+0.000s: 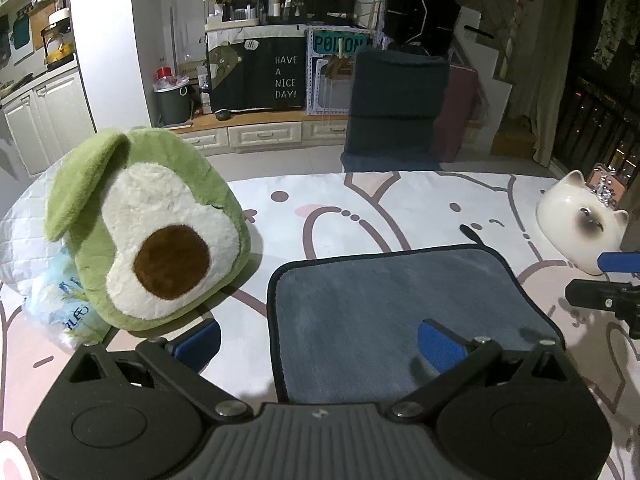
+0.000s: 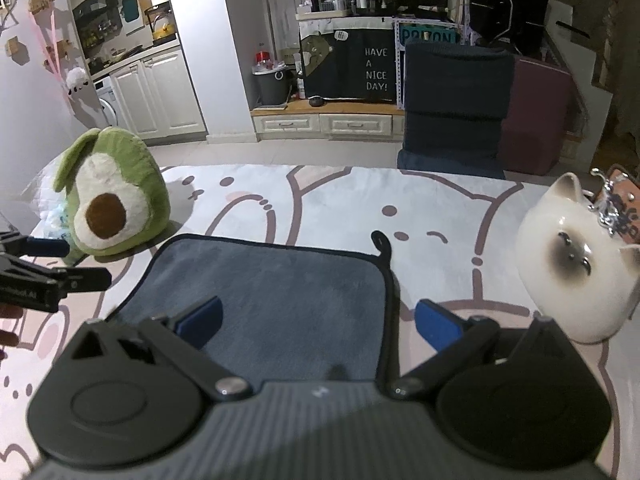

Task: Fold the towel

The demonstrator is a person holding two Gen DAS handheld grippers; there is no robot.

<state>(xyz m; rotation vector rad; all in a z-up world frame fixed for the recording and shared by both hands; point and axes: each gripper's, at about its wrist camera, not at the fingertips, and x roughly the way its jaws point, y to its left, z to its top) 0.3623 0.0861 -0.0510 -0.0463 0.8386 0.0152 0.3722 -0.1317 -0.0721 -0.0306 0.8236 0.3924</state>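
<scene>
A grey-blue towel (image 1: 400, 304) with dark edging lies flat on the patterned table cover; it also shows in the right wrist view (image 2: 280, 296). A small hanging loop (image 2: 380, 242) sticks out at its far right corner. My left gripper (image 1: 320, 344) is open, its jaws straddling the towel's near left edge, held just above it. My right gripper (image 2: 318, 326) is open, its jaws straddling the towel's near right edge. Each gripper shows at the edge of the other's view: the right one (image 1: 608, 280) and the left one (image 2: 52, 264). Neither holds anything.
A green avocado plush (image 1: 148, 224) stands left of the towel, with a plastic packet (image 1: 68, 300) beside it. A white ceramic cat (image 2: 580, 268) sits to the right of the towel. A dark chair (image 1: 396, 108) stands beyond the table's far edge.
</scene>
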